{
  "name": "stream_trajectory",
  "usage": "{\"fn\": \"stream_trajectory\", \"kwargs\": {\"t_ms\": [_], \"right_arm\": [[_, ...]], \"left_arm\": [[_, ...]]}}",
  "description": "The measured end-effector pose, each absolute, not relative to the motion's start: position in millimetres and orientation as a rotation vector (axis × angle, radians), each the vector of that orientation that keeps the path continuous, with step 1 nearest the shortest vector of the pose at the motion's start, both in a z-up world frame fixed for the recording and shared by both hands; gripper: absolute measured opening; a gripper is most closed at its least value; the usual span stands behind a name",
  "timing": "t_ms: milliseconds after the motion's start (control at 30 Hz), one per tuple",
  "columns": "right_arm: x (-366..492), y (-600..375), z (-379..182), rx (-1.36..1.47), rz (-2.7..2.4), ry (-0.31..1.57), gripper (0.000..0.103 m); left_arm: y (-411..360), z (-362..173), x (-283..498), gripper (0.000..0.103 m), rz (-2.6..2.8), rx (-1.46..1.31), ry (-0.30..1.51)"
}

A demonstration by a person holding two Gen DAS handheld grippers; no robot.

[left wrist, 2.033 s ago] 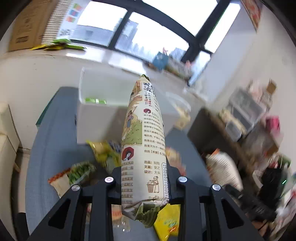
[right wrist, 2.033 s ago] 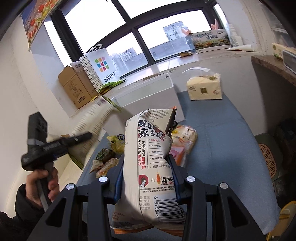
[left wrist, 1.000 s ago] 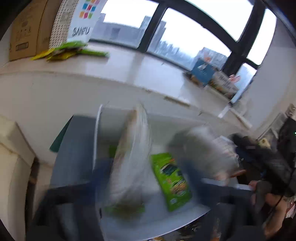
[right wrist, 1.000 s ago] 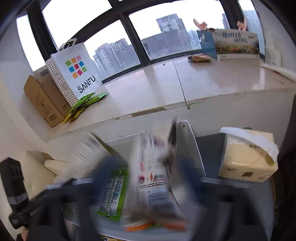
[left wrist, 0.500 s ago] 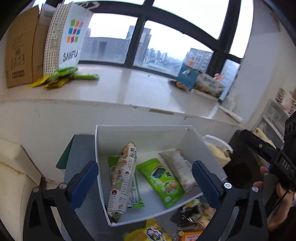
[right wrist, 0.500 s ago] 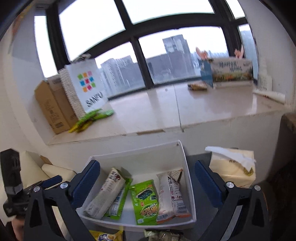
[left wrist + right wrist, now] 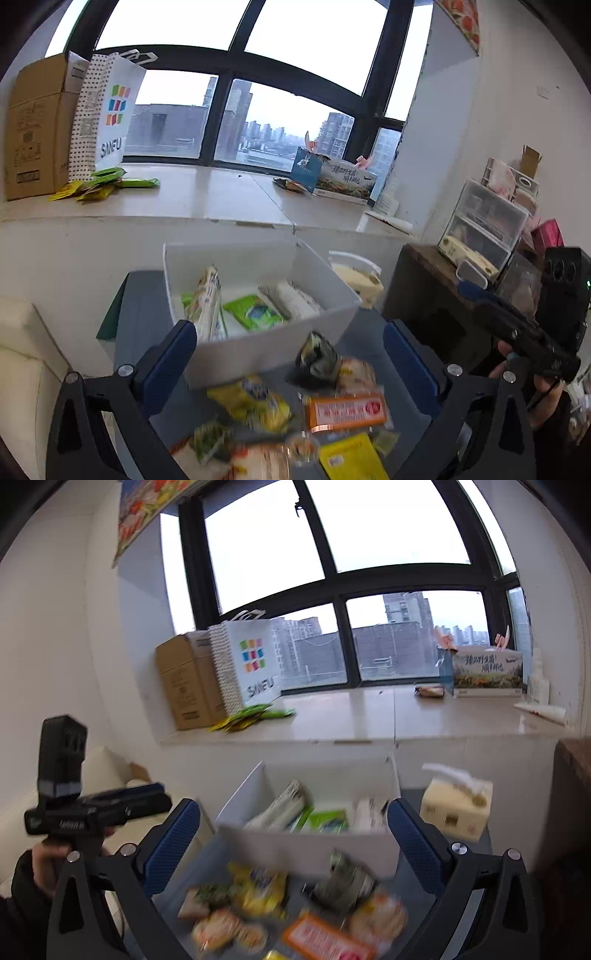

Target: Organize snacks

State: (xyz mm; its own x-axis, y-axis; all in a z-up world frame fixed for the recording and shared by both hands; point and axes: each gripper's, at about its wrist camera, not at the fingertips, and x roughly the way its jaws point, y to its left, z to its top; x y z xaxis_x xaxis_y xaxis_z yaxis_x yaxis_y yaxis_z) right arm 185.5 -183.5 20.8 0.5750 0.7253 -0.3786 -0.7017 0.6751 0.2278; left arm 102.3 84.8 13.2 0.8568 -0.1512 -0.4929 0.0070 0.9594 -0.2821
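Both grippers empty, over the loose snacks

The left gripper (image 7: pixel 288 350) and right gripper (image 7: pixel 293 830) have jaws wide apart, holding nothing. Between and below them lies the snack pile (image 7: pixel 295 410); just beyond stands the bin (image 7: pixel 258 354), several packets already inside. Next, I judge: pick another packet. Only the right view shows the tissue pack (image 7: pixel 456 808) whole.

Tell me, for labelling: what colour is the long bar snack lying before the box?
Orange bar snack; clearest in the left wrist view.
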Motion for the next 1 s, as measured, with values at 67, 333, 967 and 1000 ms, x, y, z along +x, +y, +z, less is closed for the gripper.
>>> {"fn": "stream_trajectory", "kwargs": {"t_ms": [67,333,967,1000], "right_arm": [[163.6,-193.5,9.5,0.045,0.842,0.478,0.103],[100.0,-227.3,-46.1,0.052,0.851,0.609,0.103],[102.6,-225.5,-120.9,-0.039,0.758,0.804,0.103],[111.8,-223.7,-130.6,-0.040,0.739,0.839,0.103]], "left_arm": [[79.0,7.8,83.0,0.103,-0.073,-0.269,0.535],[58.8,-32.6,15.9,0.103,-0.048,-0.278,0.626],[59.8,-52.2,-17.8,0.103,-0.013,-0.336,0.659],[59.5,-53.7,-16.6,0.103,-0.010,-0.335,0.666]]}}
